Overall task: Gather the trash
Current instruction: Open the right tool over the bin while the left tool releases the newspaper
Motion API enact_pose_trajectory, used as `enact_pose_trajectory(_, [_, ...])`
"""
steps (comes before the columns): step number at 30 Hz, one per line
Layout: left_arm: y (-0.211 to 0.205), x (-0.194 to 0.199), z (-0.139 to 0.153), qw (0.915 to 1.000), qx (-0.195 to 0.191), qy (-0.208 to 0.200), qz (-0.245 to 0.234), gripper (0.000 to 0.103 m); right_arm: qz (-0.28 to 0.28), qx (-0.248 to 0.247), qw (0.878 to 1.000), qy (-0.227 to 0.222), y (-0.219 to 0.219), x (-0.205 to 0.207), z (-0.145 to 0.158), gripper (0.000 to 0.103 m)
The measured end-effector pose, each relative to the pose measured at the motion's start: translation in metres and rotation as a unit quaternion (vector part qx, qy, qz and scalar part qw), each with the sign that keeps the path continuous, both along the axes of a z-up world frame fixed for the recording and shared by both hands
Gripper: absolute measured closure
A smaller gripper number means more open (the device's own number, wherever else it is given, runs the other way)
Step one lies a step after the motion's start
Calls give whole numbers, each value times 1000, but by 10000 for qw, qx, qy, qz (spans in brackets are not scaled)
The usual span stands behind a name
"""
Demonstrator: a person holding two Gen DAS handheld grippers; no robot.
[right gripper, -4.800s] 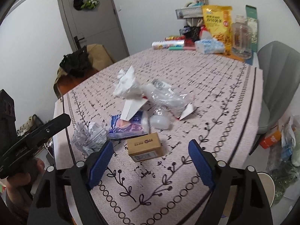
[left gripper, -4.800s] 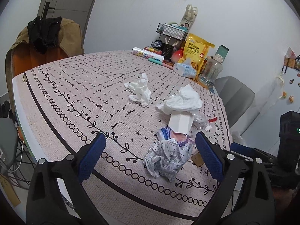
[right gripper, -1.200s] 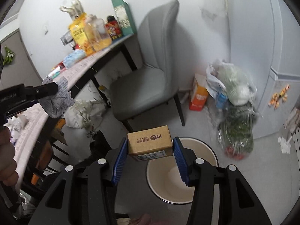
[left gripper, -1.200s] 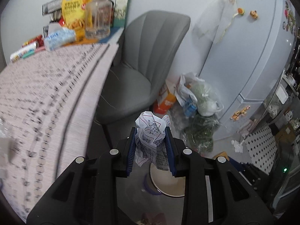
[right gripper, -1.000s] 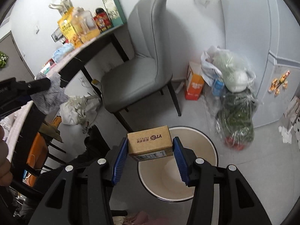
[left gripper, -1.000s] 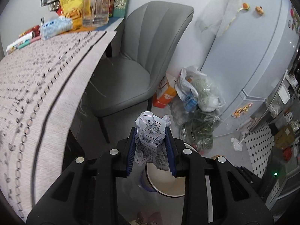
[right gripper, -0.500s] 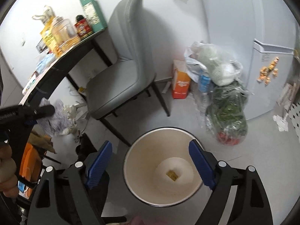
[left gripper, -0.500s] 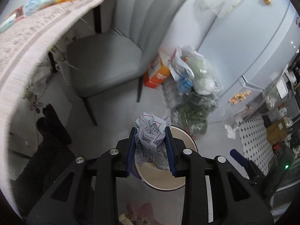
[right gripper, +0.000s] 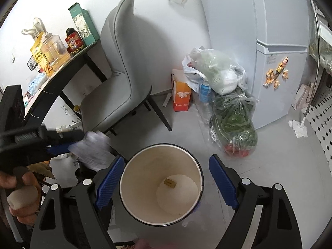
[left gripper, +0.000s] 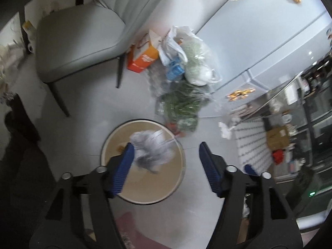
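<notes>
My left gripper (left gripper: 165,155) is open above the round cream trash bin (left gripper: 178,178). The crumpled printed paper wad (left gripper: 152,148) is blurred, loose beside the left finger, over the bin's mouth. In the right wrist view the wad (right gripper: 93,149) shows at the tip of the left gripper, left of the bin (right gripper: 132,205). My right gripper (right gripper: 165,182) is open and empty over the bin. A small brown box (right gripper: 169,183) lies on the bin's bottom.
A grey chair (right gripper: 120,87) stands behind the bin beside the dark table edge (right gripper: 51,83). An orange carton (right gripper: 181,97) and plastic bags of greens (right gripper: 232,122) sit against the fridge (right gripper: 269,62). Grey floor surrounds the bin.
My left gripper has opened and let go of the paper wad, which is dropping over the bin. My right gripper stays open; the brown box it dropped lies in the bin.
</notes>
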State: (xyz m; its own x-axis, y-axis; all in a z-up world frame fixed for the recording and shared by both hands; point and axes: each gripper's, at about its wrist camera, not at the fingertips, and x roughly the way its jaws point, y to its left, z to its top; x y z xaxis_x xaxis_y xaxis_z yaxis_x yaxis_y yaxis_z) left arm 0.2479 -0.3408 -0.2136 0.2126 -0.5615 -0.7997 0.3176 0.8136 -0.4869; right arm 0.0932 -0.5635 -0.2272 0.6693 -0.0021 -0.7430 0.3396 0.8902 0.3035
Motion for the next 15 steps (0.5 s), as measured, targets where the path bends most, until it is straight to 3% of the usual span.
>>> enact_pose_trajectory(3, [1,-2,6,10000,-34,-75,-6,23,9,59,10000,5,2,-1,-2,21])
enact_pose_trajectory(5, [6,-4,13,9997,79,-220,66,22,144,3,9999,19,9,1,-3,21])
enact_pose_trajectory(10, [20,-14,58,9940,382,-1014,175,14,307,-93,9995,0,30,5,2,15])
enact_pose_trajectory(15, [49,-12,99,9878,394,-1442,444,9,601,-136,9978,-241,60,13,24,12])
